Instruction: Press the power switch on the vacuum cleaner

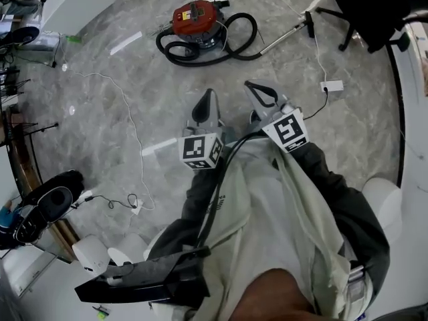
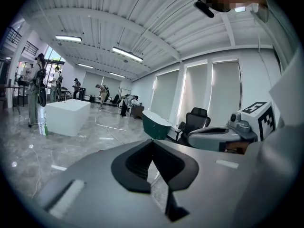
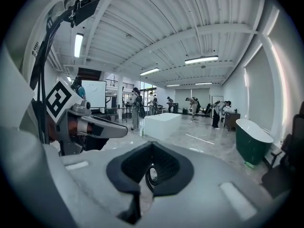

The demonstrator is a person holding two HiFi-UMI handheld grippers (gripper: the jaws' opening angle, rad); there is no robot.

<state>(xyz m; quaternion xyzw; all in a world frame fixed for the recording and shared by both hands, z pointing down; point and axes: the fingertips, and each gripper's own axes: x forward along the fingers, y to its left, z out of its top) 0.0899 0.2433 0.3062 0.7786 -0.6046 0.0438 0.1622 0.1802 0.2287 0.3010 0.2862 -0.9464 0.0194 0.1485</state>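
Note:
The red vacuum cleaner stands on the marble floor far ahead, its black hose coiled round it and its metal wand lying out to the right. No power switch can be made out at this distance. My left gripper and right gripper are held side by side close to my body, well short of the vacuum. Both point towards it with jaws together and nothing held. A loop of the hose shows through the slit of the right gripper. The left gripper looks out over the room.
A white power strip and its cables lie on the floor to the right, and a thin white cable runs along the left. A black office chair stands far right. A white block, a green tub and several people are farther off.

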